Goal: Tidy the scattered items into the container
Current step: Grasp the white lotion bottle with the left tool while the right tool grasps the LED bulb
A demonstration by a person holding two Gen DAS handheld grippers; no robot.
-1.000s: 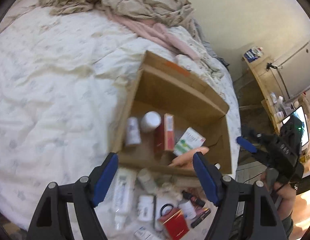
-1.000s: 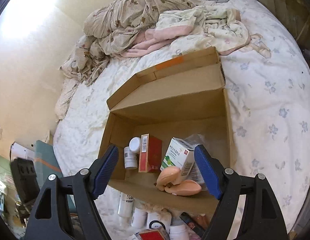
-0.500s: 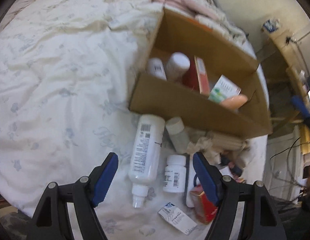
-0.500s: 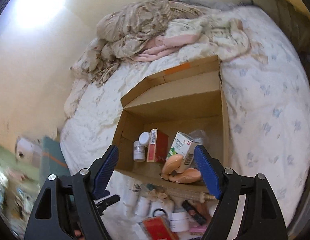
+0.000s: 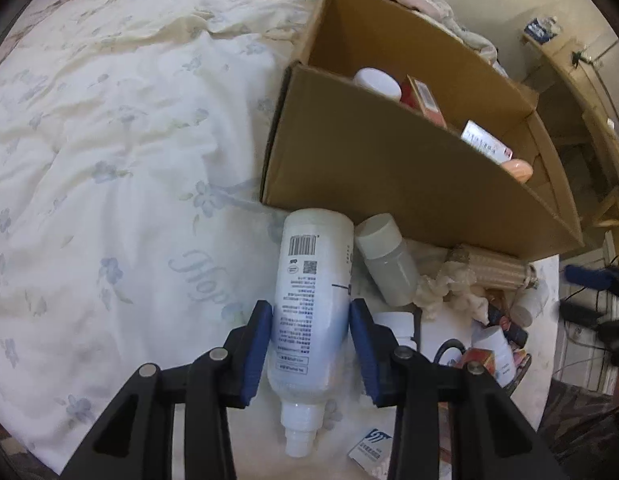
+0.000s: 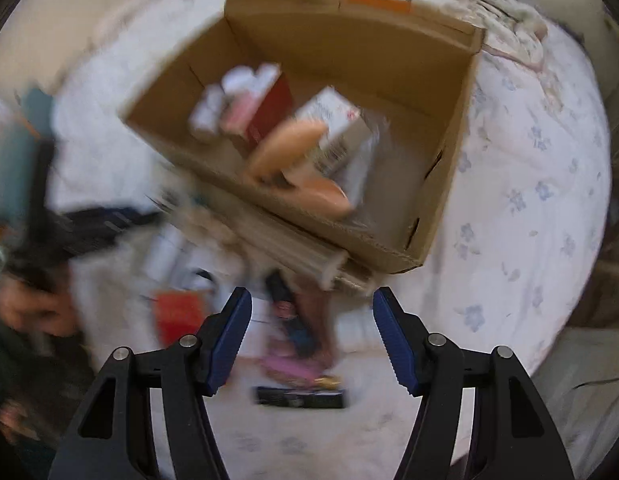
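Note:
A white bottle (image 5: 313, 264) with a printed label lies on the flowered bedspread in front of the cardboard box (image 5: 369, 160). My left gripper (image 5: 309, 312) points down at it, jaws closing, with both blue pads against the bottle's sides. The right wrist view is blurred by motion. My right gripper (image 6: 312, 308) hangs open, jaws closing, above a dark tube (image 6: 287, 316) and a pink item (image 6: 293, 368) near the box's (image 6: 449, 160) front corner; its pads touch nothing. Inside the box sit a white jar, red and white cartons and peach-coloured pieces.
Beside the bottle lie a grey-capped jar (image 5: 385, 264), crumpled tissue, small white bottles and a red carton (image 6: 177, 316). A black flat item (image 6: 301, 396) lies close to the right gripper. Rumpled blankets are piled behind the box. A hand (image 6: 25, 308) shows at left.
My left gripper has dropped onto the white bottle and its jaws have narrowed around it. The right gripper has swung down from over the box toward the items in front, jaws narrower.

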